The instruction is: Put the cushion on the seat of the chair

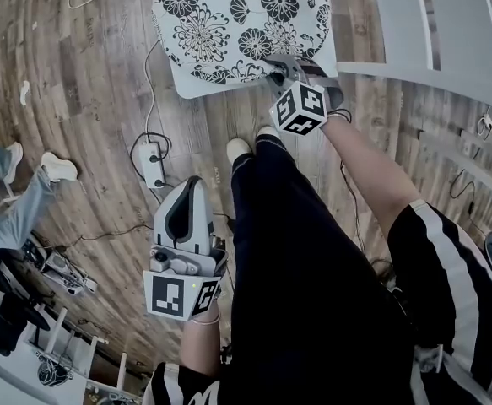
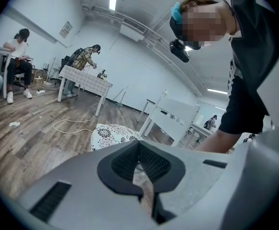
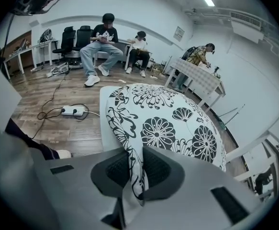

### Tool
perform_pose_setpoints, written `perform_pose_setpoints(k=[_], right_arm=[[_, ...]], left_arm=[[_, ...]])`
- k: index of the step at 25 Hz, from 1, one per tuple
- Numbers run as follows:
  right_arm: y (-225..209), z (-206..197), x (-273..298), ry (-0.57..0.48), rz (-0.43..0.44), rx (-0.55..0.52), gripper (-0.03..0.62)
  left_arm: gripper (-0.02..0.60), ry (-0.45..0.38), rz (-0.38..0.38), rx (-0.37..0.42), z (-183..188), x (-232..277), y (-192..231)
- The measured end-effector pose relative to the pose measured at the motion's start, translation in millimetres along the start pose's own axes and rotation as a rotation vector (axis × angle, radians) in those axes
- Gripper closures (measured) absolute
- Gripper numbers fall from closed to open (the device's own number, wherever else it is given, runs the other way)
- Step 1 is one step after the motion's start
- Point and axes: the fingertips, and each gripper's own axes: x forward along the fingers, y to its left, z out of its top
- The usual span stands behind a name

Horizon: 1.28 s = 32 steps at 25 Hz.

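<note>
One cushion (image 1: 237, 24) on seat (image 3: 106, 126), right tool (image 1: 278, 71) gripping

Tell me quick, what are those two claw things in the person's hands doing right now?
Left gripper: closed, nothing between its jaws.
Right gripper: closed on the edge of the cushion.

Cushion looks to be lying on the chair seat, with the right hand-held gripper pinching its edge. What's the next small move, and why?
Probably open the right hand-held gripper and let go. The cushion lies flat over the white seat, whose edge shows beside it. Only the cushion's near hem is pinched between the jaws, so nothing seems left to place.
</note>
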Motion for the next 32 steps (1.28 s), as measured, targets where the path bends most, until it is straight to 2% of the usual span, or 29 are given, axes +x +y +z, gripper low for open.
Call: perform_pose_setpoints(k=[12,22,26,32], right_arm=[[-0.8,-0.5,1.5,0.026,0.130,0.093,0.555],[11.3,1.3,-5.0,0.041,0.224,0.064,0.425],[15.3,2.8,-6.6,0.047,0.250,0.087,0.410],[18.1,5.5,-12.5,0.048,0.256,0.076,0.372]], left_arm=[[0.578,-0.009,-0.027,-0.002,7.3,3.4,-10.9],[0.578,-0.012,-0.050,0.019,18.2,3.6,-15.2],[0.578,-0.018,-0.066,0.004,22.8,6.6,-17.0],[0.578,-0.015,-0.105,0.043,29.8,8.0,-25.7]])
